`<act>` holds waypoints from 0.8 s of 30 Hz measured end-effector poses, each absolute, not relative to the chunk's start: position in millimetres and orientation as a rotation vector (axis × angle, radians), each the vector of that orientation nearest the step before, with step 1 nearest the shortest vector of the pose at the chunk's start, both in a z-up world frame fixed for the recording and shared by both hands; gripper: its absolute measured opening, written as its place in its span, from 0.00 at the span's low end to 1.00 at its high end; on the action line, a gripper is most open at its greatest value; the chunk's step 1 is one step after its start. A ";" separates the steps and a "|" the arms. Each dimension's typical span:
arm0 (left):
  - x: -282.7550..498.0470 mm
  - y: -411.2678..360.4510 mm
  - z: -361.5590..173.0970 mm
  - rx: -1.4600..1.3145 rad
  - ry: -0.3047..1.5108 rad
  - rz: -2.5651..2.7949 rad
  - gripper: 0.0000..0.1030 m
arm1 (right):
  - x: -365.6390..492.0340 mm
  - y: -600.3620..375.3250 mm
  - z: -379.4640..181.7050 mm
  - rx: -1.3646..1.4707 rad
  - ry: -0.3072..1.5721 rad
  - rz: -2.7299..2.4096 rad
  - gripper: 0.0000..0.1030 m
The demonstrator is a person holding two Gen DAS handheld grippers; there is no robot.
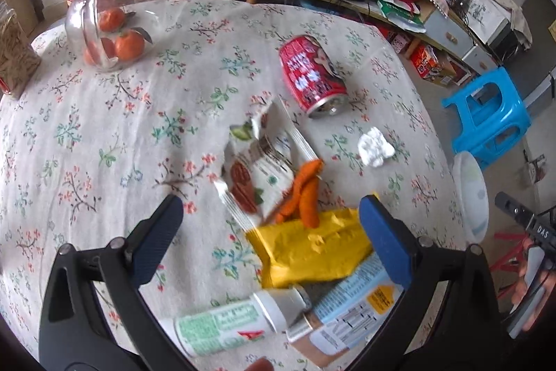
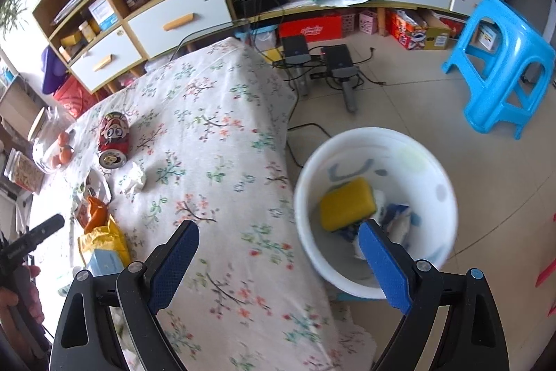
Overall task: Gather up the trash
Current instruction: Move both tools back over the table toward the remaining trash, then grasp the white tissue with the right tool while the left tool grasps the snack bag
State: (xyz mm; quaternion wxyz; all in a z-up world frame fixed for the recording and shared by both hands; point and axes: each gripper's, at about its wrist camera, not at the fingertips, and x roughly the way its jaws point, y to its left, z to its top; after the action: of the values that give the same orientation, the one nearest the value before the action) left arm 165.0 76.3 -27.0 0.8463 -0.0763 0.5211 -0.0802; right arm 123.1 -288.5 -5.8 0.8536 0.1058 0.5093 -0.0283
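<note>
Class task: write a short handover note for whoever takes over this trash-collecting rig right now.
Left gripper: open, empty, over the yellow crumpled packet.
Right gripper: open, empty, beside the white plastic bin.
Done: a yellow sponge-like block and wrappers are in the bin.
Left on the floral tablecloth: red drink can, white tissue wad, torn snack wrapper, orange peel, white tube, pale blue carton.

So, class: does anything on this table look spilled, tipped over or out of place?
Yes. The red can lies on its side rather than upright. Orange peel sits on a torn snack wrapper, and a crumpled tissue lies loose on the tablecloth.
</note>
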 end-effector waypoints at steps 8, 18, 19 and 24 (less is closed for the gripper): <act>190.1 96.4 -55.6 -0.203 1.157 -0.181 0.66 | 158.1 -246.5 -23.3 0.192 1.109 -0.019 0.92; 189.3 98.2 -62.8 -0.238 1.138 -0.269 0.11 | 196.2 -201.7 -49.9 0.194 1.133 0.059 0.92; 189.9 99.7 -60.2 -0.240 1.126 -0.267 0.10 | 198.4 -197.7 -51.1 0.194 1.128 0.071 0.92; 180.9 117.7 -31.5 -0.228 1.019 -0.218 0.10 | 207.4 -177.4 -57.7 0.201 1.110 0.153 0.91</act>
State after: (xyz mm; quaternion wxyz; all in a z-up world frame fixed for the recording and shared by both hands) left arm 180.9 117.7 -31.5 0.8612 -0.1088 0.4855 -0.1039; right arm 207.4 -177.4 -57.7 0.8424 0.0952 0.5254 0.0724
